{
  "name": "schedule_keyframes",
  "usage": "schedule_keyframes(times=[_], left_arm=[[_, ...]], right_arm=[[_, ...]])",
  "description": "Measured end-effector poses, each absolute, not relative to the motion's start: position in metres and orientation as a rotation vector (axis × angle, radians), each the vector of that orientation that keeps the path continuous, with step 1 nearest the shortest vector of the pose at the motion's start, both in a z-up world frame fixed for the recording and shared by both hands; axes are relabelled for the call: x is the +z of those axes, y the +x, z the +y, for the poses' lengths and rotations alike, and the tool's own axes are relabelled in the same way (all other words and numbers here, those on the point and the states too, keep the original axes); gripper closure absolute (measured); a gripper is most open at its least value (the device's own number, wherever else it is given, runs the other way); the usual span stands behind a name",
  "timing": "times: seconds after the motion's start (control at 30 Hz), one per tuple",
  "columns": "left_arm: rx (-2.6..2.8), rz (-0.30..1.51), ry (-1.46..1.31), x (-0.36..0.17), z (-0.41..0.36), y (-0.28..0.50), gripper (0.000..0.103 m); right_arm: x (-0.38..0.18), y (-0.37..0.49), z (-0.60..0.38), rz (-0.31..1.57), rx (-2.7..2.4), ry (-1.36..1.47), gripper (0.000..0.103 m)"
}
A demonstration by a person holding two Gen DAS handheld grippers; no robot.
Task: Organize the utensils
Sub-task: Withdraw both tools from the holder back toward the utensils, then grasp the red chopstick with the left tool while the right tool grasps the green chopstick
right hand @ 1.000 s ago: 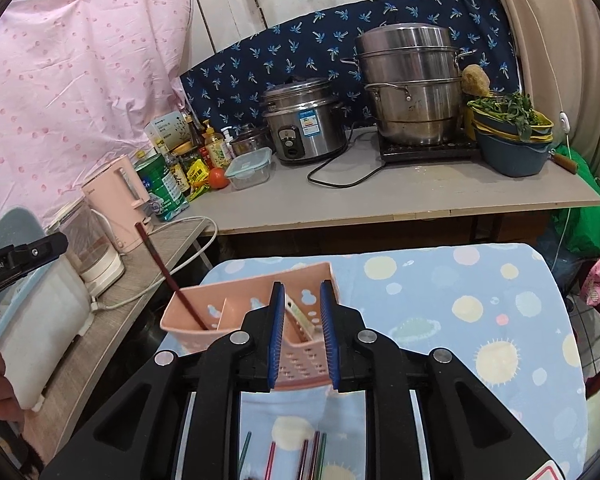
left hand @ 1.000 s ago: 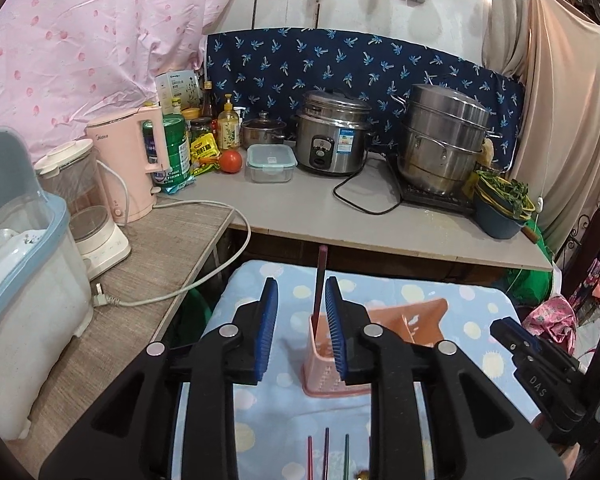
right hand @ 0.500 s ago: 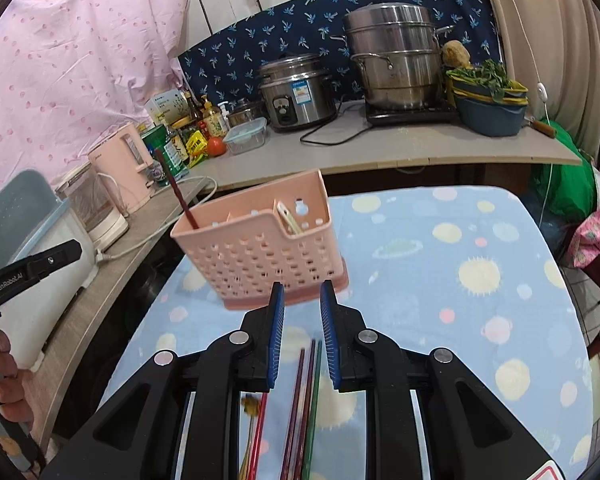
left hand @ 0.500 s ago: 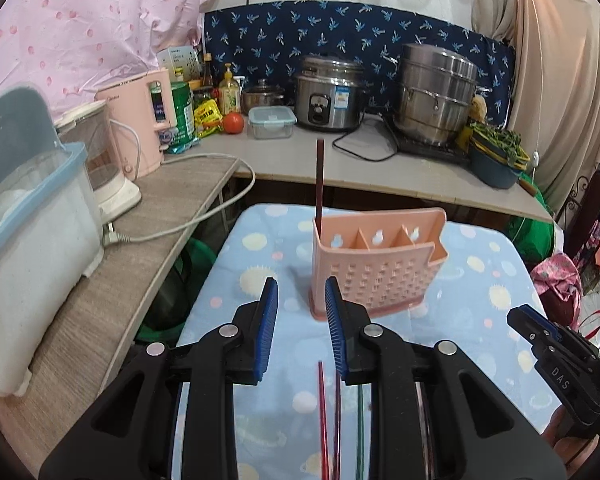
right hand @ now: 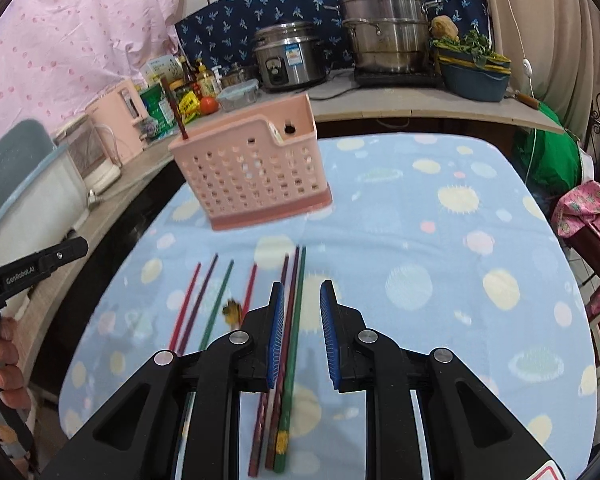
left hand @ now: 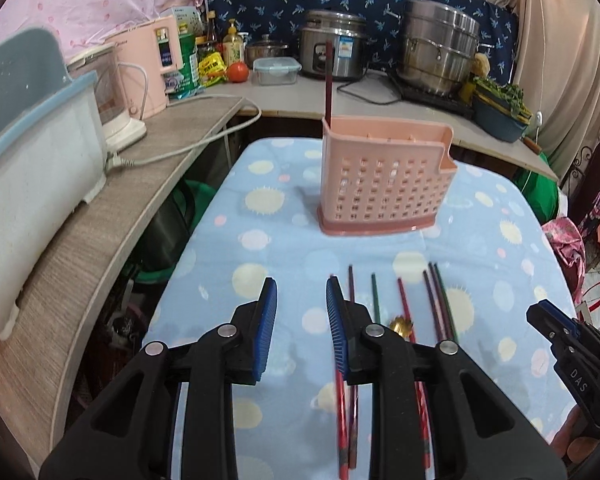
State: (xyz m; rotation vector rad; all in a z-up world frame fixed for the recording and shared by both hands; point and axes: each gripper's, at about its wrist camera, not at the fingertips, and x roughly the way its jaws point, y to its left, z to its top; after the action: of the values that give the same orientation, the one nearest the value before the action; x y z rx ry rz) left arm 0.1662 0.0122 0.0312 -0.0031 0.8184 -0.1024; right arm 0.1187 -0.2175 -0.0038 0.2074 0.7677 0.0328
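Observation:
A pink perforated utensil holder (left hand: pixel 386 178) stands on the blue dotted cloth (left hand: pixel 284 248); it also shows in the right wrist view (right hand: pixel 252 174). One dark red chopstick (left hand: pixel 328 82) stands upright in its left compartment. Several red, purple and green chopsticks (left hand: pixel 400 304) lie side by side on the cloth in front of it, also seen in the right wrist view (right hand: pixel 220 300). My left gripper (left hand: pixel 301 328) is open and empty above the chopsticks' left end. My right gripper (right hand: pixel 300 332) is open and empty over a green chopstick (right hand: pixel 294 320).
A wooden counter (left hand: pixel 112 200) at the left carries a white and blue bin (left hand: pixel 28 160), a kettle (left hand: pixel 148 68) and a cable. The back counter holds a rice cooker (left hand: pixel 334 50), a steel steamer (left hand: pixel 440 56) and a vegetable basin (left hand: pixel 496 116).
Both grippers have pulled back and down from the holder. The chopsticks on the cloth now lie under the fingers. The red chopstick stays in the holder.

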Motion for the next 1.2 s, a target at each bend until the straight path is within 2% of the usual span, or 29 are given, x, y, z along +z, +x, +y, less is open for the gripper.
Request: schedule_keyframes(times=[0.1,0.17,0.43,0.67,1.2], left_arm=[[-0.095,0.842,-0.010,0.017,0.016,0.156,0.075],[-0.090,0.850,-0.012,0.008,0.018,0.149,0.069],[-0.091,0.900,0.007,-0.024,0.019,0.124,0.069],[-0.104,0.922,0.008,-0.042,0.016,0.109,0.058],[-0.152,0.966,0.026,-0.061,0.008,0.092,0.056]], right_arm=[[-0.019,0.106,-0.215,0.802,0.032,0.209,0.084],[-0.030,0.098,-0.213,0.827,0.034,0.216,0.084],[-0.062,0.068,-0.203,0.900,0.054,0.243,0.084],[-0.074,0.057,-0.194,0.918,0.050,0.219,0.084],[-0.086,0.051,-0.184,0.934,0.045,0.182,0.084]])
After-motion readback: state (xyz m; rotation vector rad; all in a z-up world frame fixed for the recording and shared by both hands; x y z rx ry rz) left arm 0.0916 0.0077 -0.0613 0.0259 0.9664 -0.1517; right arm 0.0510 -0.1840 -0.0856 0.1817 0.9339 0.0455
